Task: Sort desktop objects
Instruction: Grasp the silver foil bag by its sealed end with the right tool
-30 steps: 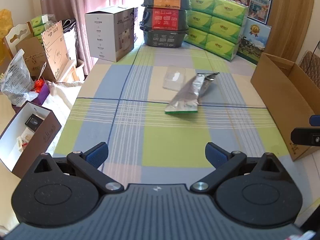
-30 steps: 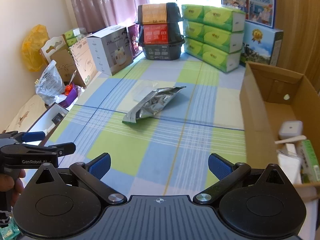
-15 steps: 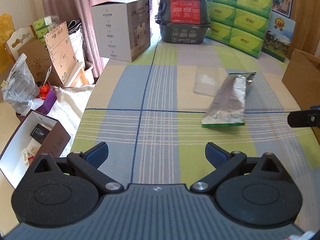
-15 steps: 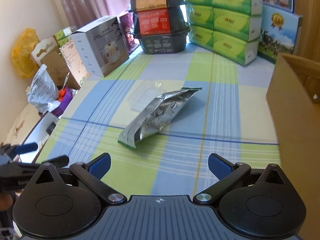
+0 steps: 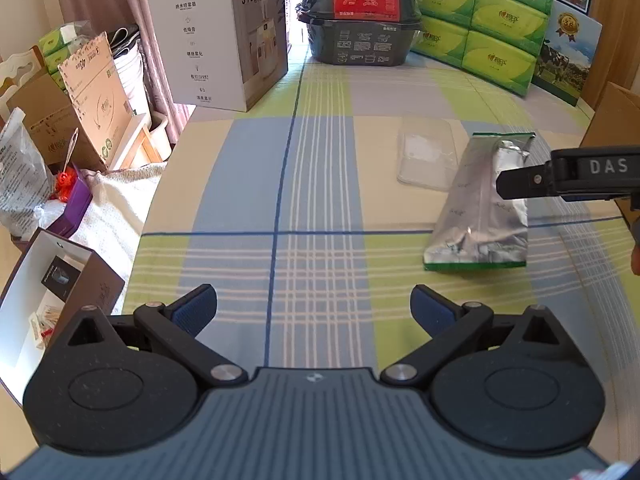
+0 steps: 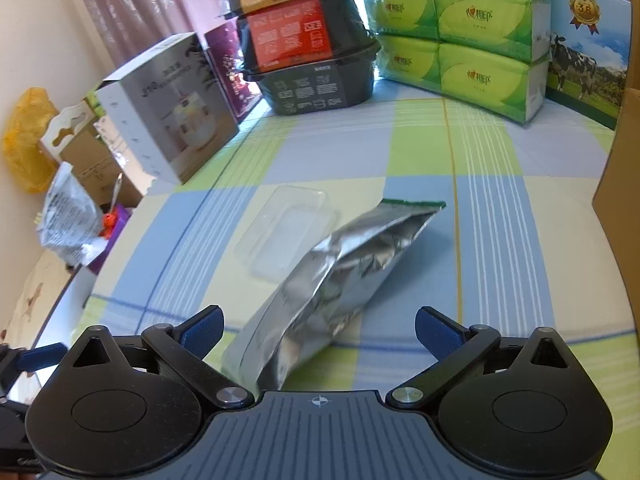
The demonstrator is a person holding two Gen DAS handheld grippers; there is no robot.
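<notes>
Right wrist view: my right gripper [image 6: 319,330] has its jaws spread wide, nothing between the pads, hovering low over the near end of the foil pouch [image 6: 332,276]. Pouch lies flat on the checked surface [image 6: 500,240], its side touching or overlapping the clear plastic tray [image 6: 286,236] just beyond it, can't tell which. Left gripper [image 5: 314,306] is also spread and empty, well off to the side over bare cloth. Cardboard box [image 6: 622,184] at the right edge looks like the drop target. Progress read: pouch and tray both unsorted, so two items left on this surface at least. Far end: stacked tissue packs [image 6: 476,36] and black containers [image 6: 308,60], probably not part of the job.
</notes>
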